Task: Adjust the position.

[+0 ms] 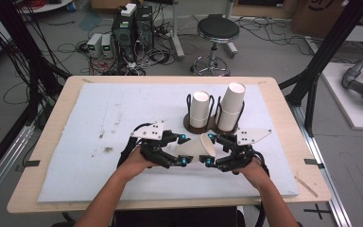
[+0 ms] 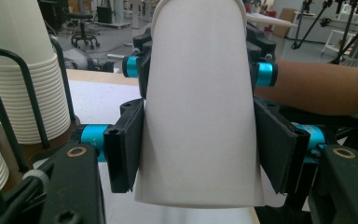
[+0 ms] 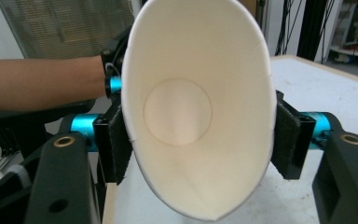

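We see both sets of jaws pressed on one paper cup (image 1: pixel 196 147): left gripper (image 1: pixel 172 149) at its base end, right gripper (image 1: pixel 217 150) at its squashed rim. Cup held sideways over the white-covered bench (image 1: pixel 99 123), just before two cup stacks (image 1: pixel 217 106). Stool (image 1: pixel 217 30) beyond.

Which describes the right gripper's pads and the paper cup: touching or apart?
Touching. In the right gripper view, both pads press the paper cup, squashing its rim oval.

White paper cup (image 3: pixel 196 116), squeezed oval, mouth toward camera, between the right tool's (image 3: pixel 198 140) pads.
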The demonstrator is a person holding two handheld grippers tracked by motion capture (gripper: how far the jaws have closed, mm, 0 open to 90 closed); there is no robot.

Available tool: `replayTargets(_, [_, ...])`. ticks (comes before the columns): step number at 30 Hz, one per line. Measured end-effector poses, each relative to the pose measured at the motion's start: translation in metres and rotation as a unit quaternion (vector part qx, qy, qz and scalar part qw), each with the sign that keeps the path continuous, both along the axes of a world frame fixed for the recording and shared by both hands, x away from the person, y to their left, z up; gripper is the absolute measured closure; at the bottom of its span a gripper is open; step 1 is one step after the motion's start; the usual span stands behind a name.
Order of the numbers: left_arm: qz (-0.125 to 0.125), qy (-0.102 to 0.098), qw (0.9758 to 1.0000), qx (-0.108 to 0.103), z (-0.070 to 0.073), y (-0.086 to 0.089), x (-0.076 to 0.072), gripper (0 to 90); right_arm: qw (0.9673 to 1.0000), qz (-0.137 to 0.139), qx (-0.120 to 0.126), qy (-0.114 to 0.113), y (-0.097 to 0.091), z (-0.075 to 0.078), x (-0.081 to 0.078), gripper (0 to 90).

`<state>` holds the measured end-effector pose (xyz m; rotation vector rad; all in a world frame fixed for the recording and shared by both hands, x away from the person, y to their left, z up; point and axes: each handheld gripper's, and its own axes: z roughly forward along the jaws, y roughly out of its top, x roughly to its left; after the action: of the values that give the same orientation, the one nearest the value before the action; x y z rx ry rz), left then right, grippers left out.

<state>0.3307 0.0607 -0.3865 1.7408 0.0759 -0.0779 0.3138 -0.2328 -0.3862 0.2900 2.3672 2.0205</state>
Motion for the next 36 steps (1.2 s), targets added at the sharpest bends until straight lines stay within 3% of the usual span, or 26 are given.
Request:
replayTargets(5, [0.023, -0.014, 0.9989, 0.039, 0.001, -0.005, -0.004, 36.5, 0.9998, 0.0, -0.017, -0.006, 0.0, 0.0, 0.0, 42.0])
replayTargets(8, [0.046, -0.03, 0.9958, 0.073, 0.002, -0.009, -0.006, 24.4, 0.9995, -0.008, -0.029, -0.005, 0.0, 0.001, 0.0, 42.7])
replayTargets(11, [0.051, -0.046, 0.9936, 0.089, 0.004, -0.01, -0.008, 24.5, 0.9988, -0.017, -0.045, -0.004, -0.001, 0.003, 0.0, 42.7])
replayTargets(16, [0.044, -0.043, 0.9936, 0.095, 0.002, -0.014, -0.006, 26.1, 0.998, -0.014, -0.061, 0.002, 0.002, 0.004, 0.0, 42.6])
replayTargets(20, [0.031, -0.051, 0.9934, 0.098, 0.001, -0.014, -0.006, 36.0, 0.9978, -0.012, -0.065, 0.0, 0.004, 0.004, 0.0, 42.7])
replayTargets(23, [0.021, -0.052, 0.9931, 0.103, 0.0, -0.014, -0.006, 37.5, 0.9979, -0.009, -0.063, 0.004, 0.004, 0.004, 0.0, 43.1])
replayTargets(26, [0.018, -0.044, 0.9954, 0.083, -0.002, -0.015, -0.006, 37.8, 0.9985, -0.011, -0.054, 0.004, 0.005, 0.004, 0.0, 36.6])
replayTargets(30, [0.021, -0.02, 0.9991, 0.031, -0.003, -0.011, -0.004, 37.6, 0.9993, -0.021, -0.005, 0.031, 0.005, 0.002, 0.0, 28.6])
replayTargets(32, [0.022, -0.012, 0.9996, 0.015, -0.005, -0.01, -0.003, 37.6, 0.9993, -0.021, 0.006, 0.031, 0.004, 0.002, 0.001, 28.8])
replayTargets(36, [0.021, -0.008, 0.9997, 0.006, -0.006, -0.01, -0.003, 37.6, 0.9997, -0.017, 0.007, 0.014, 0.003, 0.003, 0.0, 36.7])
